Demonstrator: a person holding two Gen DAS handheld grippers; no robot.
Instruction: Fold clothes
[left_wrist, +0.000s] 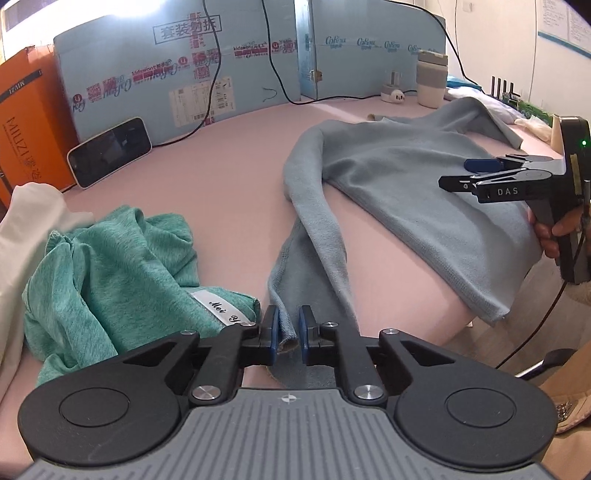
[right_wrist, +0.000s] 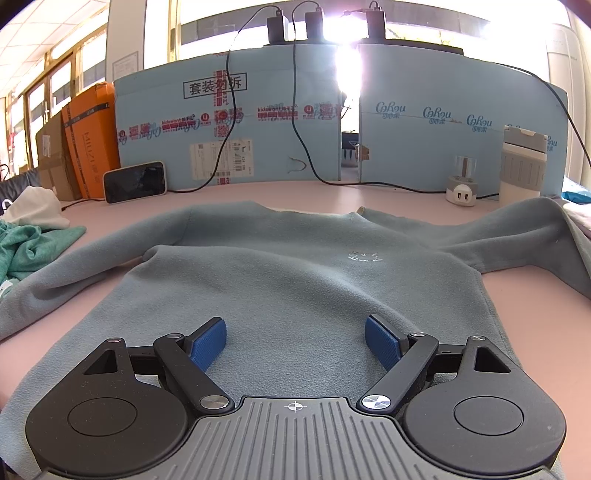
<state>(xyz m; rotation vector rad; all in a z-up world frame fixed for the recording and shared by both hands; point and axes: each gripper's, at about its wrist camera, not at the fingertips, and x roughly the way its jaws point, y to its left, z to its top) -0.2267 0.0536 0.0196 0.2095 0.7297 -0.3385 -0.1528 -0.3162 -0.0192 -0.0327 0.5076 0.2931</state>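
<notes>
Pink table (left_wrist: 221, 192): green shirt (left_wrist: 110, 266) crumpled beside left tongs (left_wrist: 288, 332).

Matt fleece sweater (right_wrist: 295, 280); glossy phone (left_wrist: 110, 157) screen.

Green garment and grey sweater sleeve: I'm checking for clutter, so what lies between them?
Only bare pink tabletop separates the green garment from the grey sweater's sleeve, seen in the left wrist view.

Bare worktop (left_wrist: 221, 192) lay open between the green shirt (left_wrist: 110, 266) and grey sweater (left_wrist: 406, 177); a phone (left_wrist: 109, 157) and boxes (left_wrist: 177, 85) blocked the back.
</notes>
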